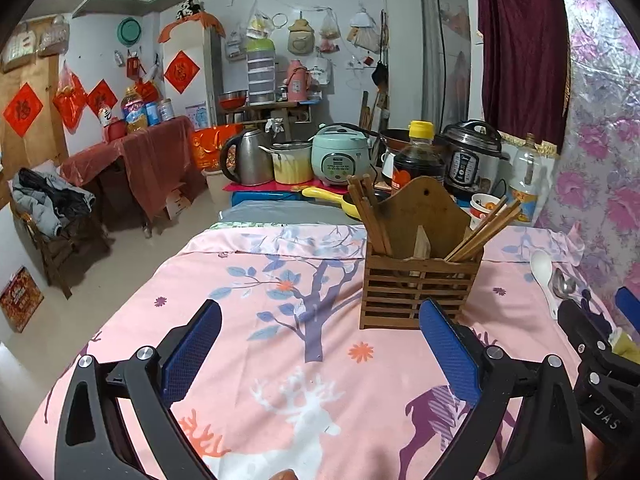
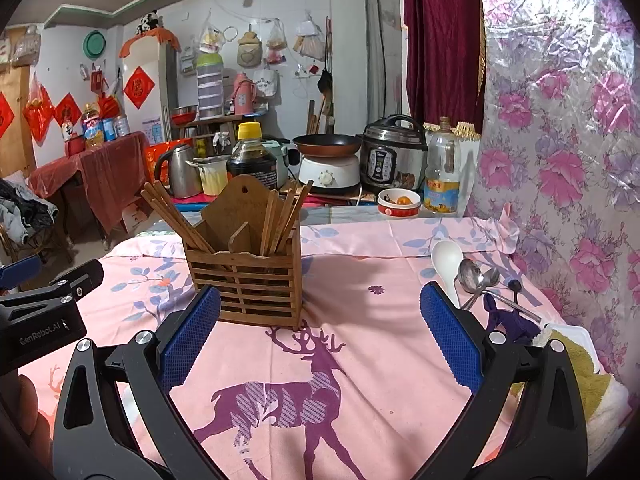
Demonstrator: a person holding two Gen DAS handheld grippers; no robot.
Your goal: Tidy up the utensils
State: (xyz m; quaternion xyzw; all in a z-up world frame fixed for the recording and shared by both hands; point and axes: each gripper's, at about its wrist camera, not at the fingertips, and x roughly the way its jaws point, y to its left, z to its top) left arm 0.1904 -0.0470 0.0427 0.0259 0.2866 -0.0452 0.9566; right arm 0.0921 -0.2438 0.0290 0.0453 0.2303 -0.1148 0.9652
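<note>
A wooden slatted utensil holder (image 1: 416, 284) (image 2: 248, 280) stands on the pink deer-print cloth (image 1: 312, 380) (image 2: 360, 360), with several wooden chopsticks (image 1: 368, 216) (image 2: 176, 212) in it. A white spoon (image 2: 446, 260) (image 1: 542, 276) and two metal spoons (image 2: 474, 276) (image 1: 562, 284) lie on the cloth to the holder's right. My left gripper (image 1: 320, 348) is open and empty, short of the holder and to its left. My right gripper (image 2: 320, 332) is open and empty, between the holder and the spoons.
A yellow-green towel (image 2: 576, 364) lies at the right edge. A floral plastic sheet (image 2: 560, 140) walls the right side. Behind the table stand a soy sauce bottle (image 2: 252, 160), kettle (image 2: 180, 176), cookers (image 2: 392, 156) and a small bowl (image 2: 400, 202). The left side drops to the floor.
</note>
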